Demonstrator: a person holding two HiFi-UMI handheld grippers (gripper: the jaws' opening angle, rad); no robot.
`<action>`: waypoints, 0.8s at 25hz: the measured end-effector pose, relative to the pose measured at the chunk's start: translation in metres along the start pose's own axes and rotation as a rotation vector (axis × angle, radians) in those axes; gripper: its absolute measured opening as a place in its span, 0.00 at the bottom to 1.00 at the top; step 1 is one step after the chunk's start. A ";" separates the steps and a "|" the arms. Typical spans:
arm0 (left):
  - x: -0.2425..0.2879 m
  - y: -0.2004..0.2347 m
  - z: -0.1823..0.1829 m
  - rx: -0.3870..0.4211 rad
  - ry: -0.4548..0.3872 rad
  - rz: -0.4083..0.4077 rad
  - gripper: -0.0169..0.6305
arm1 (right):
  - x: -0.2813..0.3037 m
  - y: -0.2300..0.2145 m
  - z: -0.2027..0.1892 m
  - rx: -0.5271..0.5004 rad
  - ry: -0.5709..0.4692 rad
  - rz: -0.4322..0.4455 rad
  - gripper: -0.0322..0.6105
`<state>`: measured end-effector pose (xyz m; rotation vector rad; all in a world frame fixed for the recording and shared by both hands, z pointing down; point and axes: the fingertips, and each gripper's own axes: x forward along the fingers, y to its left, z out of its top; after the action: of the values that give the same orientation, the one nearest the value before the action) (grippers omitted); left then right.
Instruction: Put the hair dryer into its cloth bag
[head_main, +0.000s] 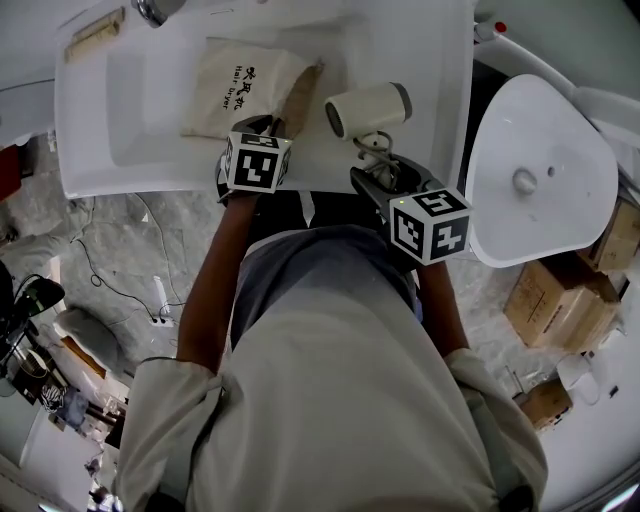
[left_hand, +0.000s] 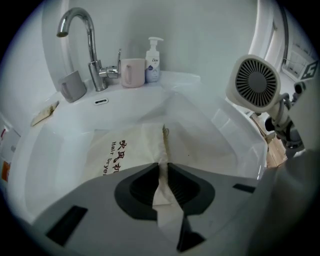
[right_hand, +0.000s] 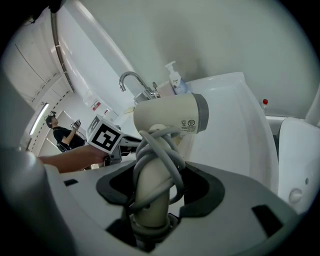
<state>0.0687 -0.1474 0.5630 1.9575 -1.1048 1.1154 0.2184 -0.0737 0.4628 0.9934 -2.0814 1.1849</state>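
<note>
A beige cloth bag (head_main: 235, 85) printed "Hair Dryer" lies flat in the white sink basin (head_main: 130, 150). My left gripper (head_main: 262, 125) is at the bag's near edge. In the left gripper view, the bag (left_hand: 127, 150) has a fold of its open edge pinched between the dark pads of that gripper (left_hand: 163, 187). My right gripper (head_main: 380, 170) holds a cream hair dryer (head_main: 368, 108) above the sink's right rim, to the right of the bag. In the right gripper view, this gripper (right_hand: 152, 200) is shut on the dryer's handle, which has the cord wound round it, and the barrel (right_hand: 170, 120) lies level above.
At the sink's back stand a chrome tap (left_hand: 90, 45), a grey cup (left_hand: 73, 86), a pink mug (left_hand: 133, 72) and a soap pump bottle (left_hand: 153, 60). A white toilet (head_main: 545, 170) is to the right of the sink, with cardboard boxes (head_main: 555, 300) on the floor.
</note>
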 end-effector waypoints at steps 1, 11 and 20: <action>0.000 0.000 -0.002 0.001 0.003 -0.010 0.12 | 0.001 0.001 0.000 0.006 -0.002 -0.004 0.44; -0.019 0.007 -0.009 -0.057 -0.028 -0.096 0.09 | 0.010 0.020 -0.003 0.000 0.027 -0.014 0.44; -0.030 0.020 -0.012 -0.095 -0.061 -0.184 0.09 | 0.034 0.039 -0.014 0.031 0.099 0.008 0.44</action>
<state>0.0381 -0.1360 0.5436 1.9850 -0.9679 0.8952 0.1685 -0.0593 0.4763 0.9220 -1.9977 1.2482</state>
